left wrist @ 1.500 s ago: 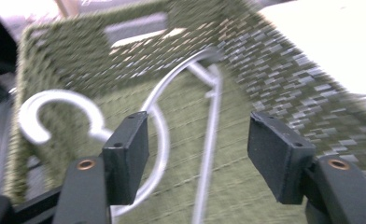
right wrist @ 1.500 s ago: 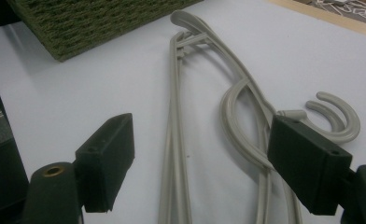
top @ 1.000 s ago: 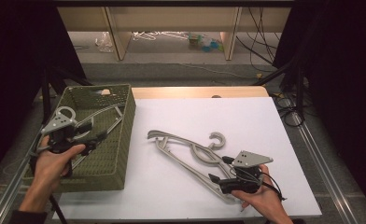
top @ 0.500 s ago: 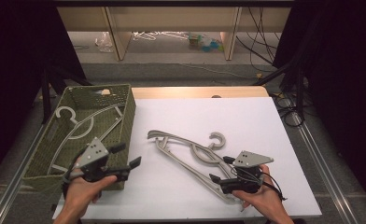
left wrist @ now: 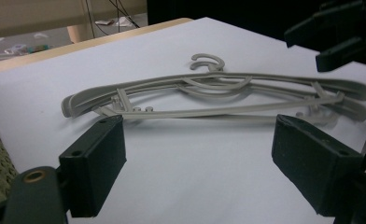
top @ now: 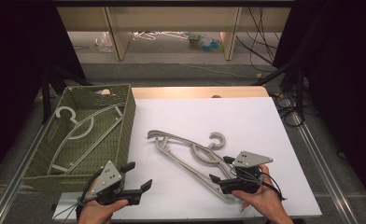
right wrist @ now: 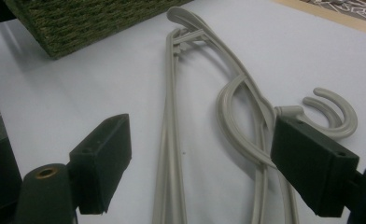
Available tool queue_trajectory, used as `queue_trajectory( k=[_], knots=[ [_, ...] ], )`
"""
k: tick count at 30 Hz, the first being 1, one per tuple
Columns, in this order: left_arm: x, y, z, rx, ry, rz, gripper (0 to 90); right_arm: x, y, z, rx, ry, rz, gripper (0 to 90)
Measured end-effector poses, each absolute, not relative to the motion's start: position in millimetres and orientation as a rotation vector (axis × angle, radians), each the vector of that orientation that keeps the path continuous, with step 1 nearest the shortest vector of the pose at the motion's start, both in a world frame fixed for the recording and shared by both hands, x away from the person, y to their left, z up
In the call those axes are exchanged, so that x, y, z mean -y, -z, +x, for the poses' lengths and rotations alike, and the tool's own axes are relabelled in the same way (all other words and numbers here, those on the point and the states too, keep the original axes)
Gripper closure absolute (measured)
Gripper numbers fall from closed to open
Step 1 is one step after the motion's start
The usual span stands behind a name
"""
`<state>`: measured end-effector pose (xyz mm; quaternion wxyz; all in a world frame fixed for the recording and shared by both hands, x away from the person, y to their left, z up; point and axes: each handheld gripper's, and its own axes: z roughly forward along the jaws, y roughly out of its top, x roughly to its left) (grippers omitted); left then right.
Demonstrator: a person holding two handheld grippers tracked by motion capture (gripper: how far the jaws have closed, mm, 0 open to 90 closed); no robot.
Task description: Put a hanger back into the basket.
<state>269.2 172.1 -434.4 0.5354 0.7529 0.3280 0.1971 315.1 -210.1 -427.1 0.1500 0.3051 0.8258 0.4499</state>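
White sheeting covers the table, with a strip of bare wood along its far edge and a cluttered floor beyond. At the far left sits the green woven basket, rough-textured with open weave walls, and one grey plastic hanger already lies inside it on a slant.

My left gripper hovers over the near edge of the table just beside the basket's front corner; its fingers are spread wide and carry nothing, pointing towards the middle of the table.

There the remaining hangers lie, two by my count, stacked and crossed, smooth moulded plastic with curved shoulders, a thin lower bar and a round hook turned towards the far side. They rest flat on the sheet, well apart from the basket.

My right gripper is at their near end, fingers released and straddling the bars without pinching them.

I judge the job to be clearing hangers into the basket, with one done. Next I need to close on a single hanger only, since the two overlap and could lift together or snag.
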Motion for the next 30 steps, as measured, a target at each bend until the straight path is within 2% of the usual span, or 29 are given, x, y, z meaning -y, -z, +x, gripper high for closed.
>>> queue_trajectory(
  k=[8,21,23,24,26,27,30],
  knots=[
    [-167.9,438.5,269.1,-0.759,-0.450,1.813,18.0,215.8,426.6,320.1,-2.374,-1.266,0.893,21.7],
    [-169.1,441.1,272.6,-0.783,-0.450,1.797,18.4,236.5,442.7,357.0,-2.416,-1.047,1.057,26.6],
    [-168.6,440.8,272.5,-0.779,-0.454,1.808,18.4,234.6,451.0,361.8,-2.447,-0.978,1.040,28.6],
    [-167.7,441.1,271.7,-0.794,-0.448,1.804,18.4,233.8,455.9,363.7,-2.486,-0.938,1.055,35.5],
    [-166.8,441.1,271.4,-0.781,-0.440,1.807,18.4,233.7,456.8,364.2,-2.497,-0.943,1.076,37.6],
    [-166.0,441.0,271.0,-0.777,-0.437,1.807,18.4,235.3,458.2,367.4,-2.516,-0.924,1.068,42.4],
    [-165.3,441.0,271.0,-0.770,-0.433,1.807,18.4,236.1,460.1,370.5,-2.521,-0.927,1.085,48.5]
  ],
)
